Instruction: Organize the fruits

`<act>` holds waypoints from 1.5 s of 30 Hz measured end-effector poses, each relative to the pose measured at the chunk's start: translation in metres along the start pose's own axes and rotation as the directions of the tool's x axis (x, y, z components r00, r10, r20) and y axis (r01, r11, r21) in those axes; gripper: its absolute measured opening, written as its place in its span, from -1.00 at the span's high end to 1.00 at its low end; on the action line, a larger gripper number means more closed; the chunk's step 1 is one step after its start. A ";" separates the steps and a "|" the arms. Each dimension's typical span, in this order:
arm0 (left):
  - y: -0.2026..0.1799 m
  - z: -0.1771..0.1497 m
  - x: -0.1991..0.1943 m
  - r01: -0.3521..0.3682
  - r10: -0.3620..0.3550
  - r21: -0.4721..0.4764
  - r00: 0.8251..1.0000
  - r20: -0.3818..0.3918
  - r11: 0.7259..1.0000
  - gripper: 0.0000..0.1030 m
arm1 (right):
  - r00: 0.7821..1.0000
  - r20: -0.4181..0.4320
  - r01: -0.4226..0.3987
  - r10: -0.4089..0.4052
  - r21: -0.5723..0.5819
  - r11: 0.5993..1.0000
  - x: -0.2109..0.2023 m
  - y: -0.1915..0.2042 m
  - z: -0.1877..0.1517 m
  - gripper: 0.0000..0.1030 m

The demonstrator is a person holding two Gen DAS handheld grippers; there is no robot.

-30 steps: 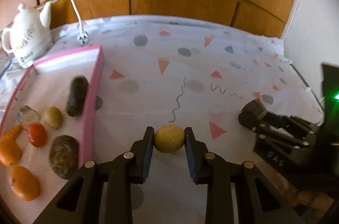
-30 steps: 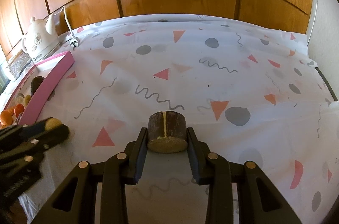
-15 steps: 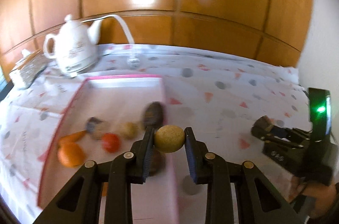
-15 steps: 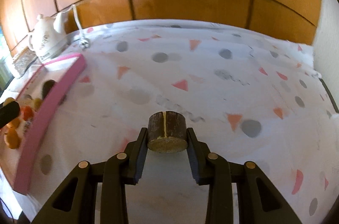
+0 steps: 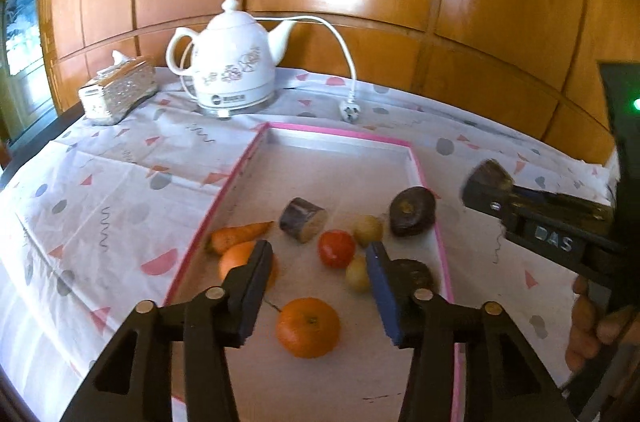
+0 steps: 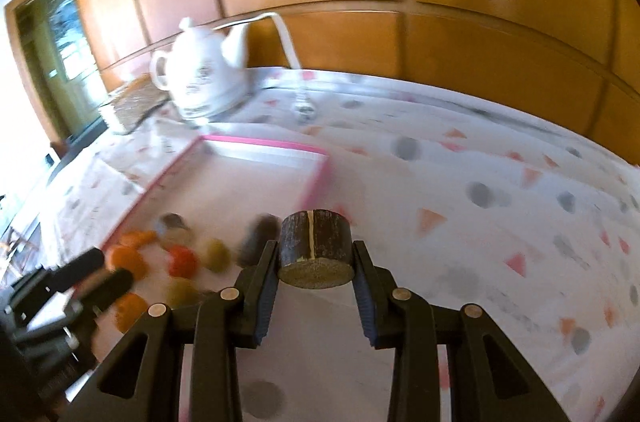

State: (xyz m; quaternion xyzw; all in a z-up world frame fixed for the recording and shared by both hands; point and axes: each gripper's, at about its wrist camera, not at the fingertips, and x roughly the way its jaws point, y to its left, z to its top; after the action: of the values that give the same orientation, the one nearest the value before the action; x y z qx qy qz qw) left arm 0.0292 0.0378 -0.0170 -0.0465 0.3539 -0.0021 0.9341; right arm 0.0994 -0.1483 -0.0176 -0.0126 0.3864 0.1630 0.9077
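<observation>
A pink-rimmed tray [image 5: 416, 158] holds several fruits: an orange [image 5: 308, 327], a red tomato [image 5: 336, 248], a carrot [image 5: 240, 234], dark pieces [image 5: 412, 211] and two small yellow fruits [image 5: 357, 274]. My left gripper [image 5: 320, 262] is open and empty above the tray. My right gripper [image 6: 316, 262] is shut on a dark brown cut cylinder [image 6: 316, 248] and hovers at the tray's right edge [image 6: 316, 178]. It also shows in the left wrist view [image 5: 486, 178].
A white teapot [image 5: 232, 70] with a cord and plug [image 5: 351, 110] stands behind the tray. A silver tissue box [image 5: 118, 90] sits at the back left. Patterned cloth [image 6: 500, 202] covers the table; a wood panel wall is behind.
My left gripper swung over the tray, opened and let go of the small yellow fruit, which now lies in the tray. My right gripper moved left toward the tray with its piece.
</observation>
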 end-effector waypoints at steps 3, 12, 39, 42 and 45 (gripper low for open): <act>0.008 0.000 -0.005 -0.012 0.013 -0.020 1.000 0.010 1.000 -0.10 | 0.998 -0.025 -0.054 0.054 -0.029 0.998 0.013 0.022 0.010 0.32; 0.024 0.004 -0.017 -0.040 0.043 -0.062 0.998 0.046 0.997 -0.44 | 0.988 -0.071 -0.139 0.134 -0.072 0.988 0.034 0.065 0.017 0.19; 0.023 -0.003 -0.037 -0.110 0.115 -0.073 0.991 0.064 0.991 -0.99 | 0.998 0.034 0.044 -0.044 -0.003 0.999 -0.024 0.053 -0.038 -0.05; 0.020 -0.004 -0.040 -0.107 0.111 -0.063 0.991 0.076 0.992 -0.99 | 0.998 0.034 0.052 -0.052 0.000 0.999 -0.027 0.052 -0.043 -0.05; 0.017 -0.003 -0.044 -0.109 0.113 -0.051 0.990 0.087 0.993 -0.99 | 0.997 0.041 0.068 -0.068 -0.002 0.998 -0.029 0.052 -0.045 -0.05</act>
State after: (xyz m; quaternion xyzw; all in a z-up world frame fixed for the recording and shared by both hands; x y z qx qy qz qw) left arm -0.0062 0.0556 0.0080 -0.0481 0.3138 0.0601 0.9464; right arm 0.0332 -0.1145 -0.0231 -0.0239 0.3669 0.1331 0.9204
